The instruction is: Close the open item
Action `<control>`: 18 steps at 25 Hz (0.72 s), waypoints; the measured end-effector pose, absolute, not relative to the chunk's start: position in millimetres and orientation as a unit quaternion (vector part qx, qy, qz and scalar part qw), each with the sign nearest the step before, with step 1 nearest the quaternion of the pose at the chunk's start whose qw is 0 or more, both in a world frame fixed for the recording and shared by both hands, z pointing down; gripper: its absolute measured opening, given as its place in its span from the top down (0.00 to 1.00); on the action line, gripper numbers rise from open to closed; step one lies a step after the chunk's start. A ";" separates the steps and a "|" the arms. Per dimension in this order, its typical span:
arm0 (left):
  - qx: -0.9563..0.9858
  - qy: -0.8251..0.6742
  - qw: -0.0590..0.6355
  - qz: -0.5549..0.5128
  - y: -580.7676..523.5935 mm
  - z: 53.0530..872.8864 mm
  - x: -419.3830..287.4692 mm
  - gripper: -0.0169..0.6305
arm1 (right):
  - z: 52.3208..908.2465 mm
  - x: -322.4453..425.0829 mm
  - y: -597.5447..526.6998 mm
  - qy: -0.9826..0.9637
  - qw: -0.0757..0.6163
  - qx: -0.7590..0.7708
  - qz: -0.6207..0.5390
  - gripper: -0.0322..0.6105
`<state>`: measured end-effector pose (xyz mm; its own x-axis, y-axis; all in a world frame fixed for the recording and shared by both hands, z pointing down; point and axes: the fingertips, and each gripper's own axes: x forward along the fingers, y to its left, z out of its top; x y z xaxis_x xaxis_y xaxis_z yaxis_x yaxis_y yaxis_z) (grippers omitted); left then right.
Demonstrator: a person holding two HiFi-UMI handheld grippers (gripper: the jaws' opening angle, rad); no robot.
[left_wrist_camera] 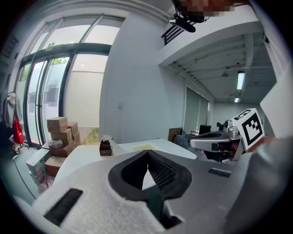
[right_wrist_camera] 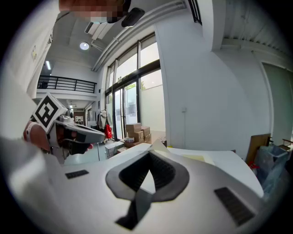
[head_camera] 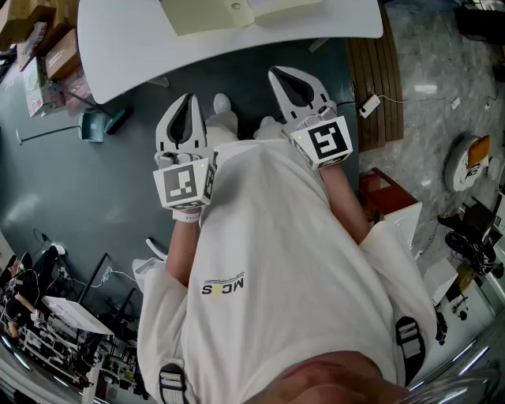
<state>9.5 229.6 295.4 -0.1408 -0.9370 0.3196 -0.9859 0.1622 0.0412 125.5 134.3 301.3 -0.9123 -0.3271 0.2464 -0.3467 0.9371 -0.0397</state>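
Two hand-held grippers side by side in front of a person's white T-shirt, above a teal floor, both aimed toward a white table at the top of the head view.

Left gripper: jaws closed, tips meeting, nothing between them, as confirmed in its own view.

Right gripper: jaws likewise brought together on nothing, tips reaching nearer the table edge than those of the left.

One marker cube at the rear of each gripper, just ahead of the holding hand. Neither gripper touching the table or anything on it.

Open item: pale yellow, folder-like, spread flat on the tabletop, partly cut off by the upper frame edge, well apart from both grippers; exact kind not discernible. Visible again beyond the closed jaw tips in both gripper views as a flat yellowish sheet.

Small brown box on the table, left of the yellowish sheet in the left gripper view; touching it or not, unclear.

Stacked cardboard boxes on the floor left of the table, a teal dustpan near them, a brown slatted panel at the table's right. Tall windows behind the boxes in the left gripper view.
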 end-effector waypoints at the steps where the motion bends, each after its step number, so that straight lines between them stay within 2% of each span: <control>1: 0.637 -0.753 0.132 0.095 234.5 292.4 18.4 0.93 | 301.3 133.7 137.8 -0.977 0.118 0.171 0.037 0.93; 10: 0.651 -0.742 0.135 0.091 272.7 288.6 60.5 0.93 | 295.6 167.2 171.4 -0.978 0.119 0.173 0.016 0.93; 18: 0.661 -0.735 0.130 0.079 299.6 281.6 46.6 0.93 | 285.5 154.9 208.8 -0.978 0.096 0.178 0.046 0.93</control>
<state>46.6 299.6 281.6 -0.0921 -0.9510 0.2950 -0.9920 0.1135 0.0561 154.9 208.8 285.5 -0.9183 -0.3390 0.2043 -0.3566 0.9326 -0.0555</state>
